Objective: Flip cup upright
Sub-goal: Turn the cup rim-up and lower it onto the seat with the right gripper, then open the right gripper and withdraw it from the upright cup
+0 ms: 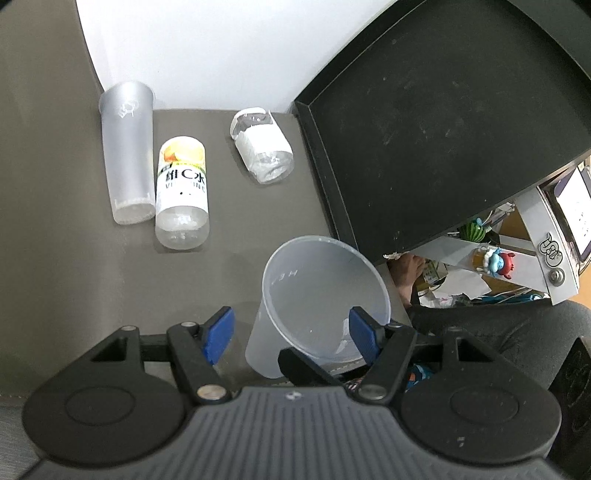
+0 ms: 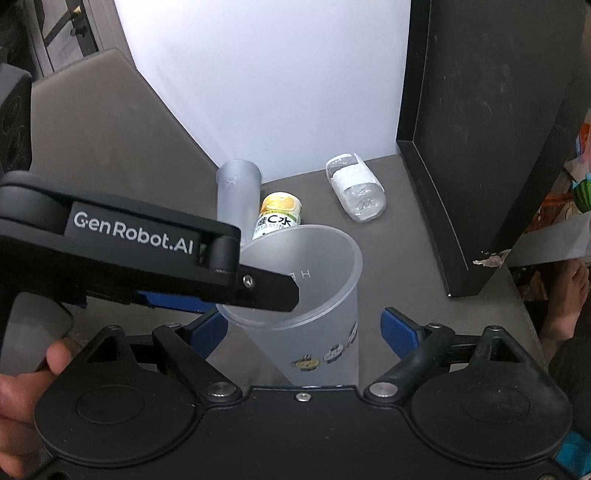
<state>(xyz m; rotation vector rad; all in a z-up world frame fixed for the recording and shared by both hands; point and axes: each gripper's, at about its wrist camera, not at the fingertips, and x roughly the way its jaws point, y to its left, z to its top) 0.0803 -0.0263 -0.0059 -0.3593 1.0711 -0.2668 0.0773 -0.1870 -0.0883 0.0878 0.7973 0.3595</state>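
Cup [image 1: 325, 295] light, thin, slick; your left gripper [image 1: 291, 332] spread astride rim, right gripper [image 2: 304, 332] spread, grasping nothing; pinch rim gently

A grey-brown counter [image 1: 66, 155] is bounded at the rear by a plain white wall [image 1: 207, 48], evenly lit. A large black tray [image 1: 443, 122] is seen standing on the counter's right part. Beyond the counter edge, white shelves [image 1: 532, 236] with small colourful figurines [image 1: 496, 260] are visible. A dark doorway [image 2: 62, 29] is seen at upper left.
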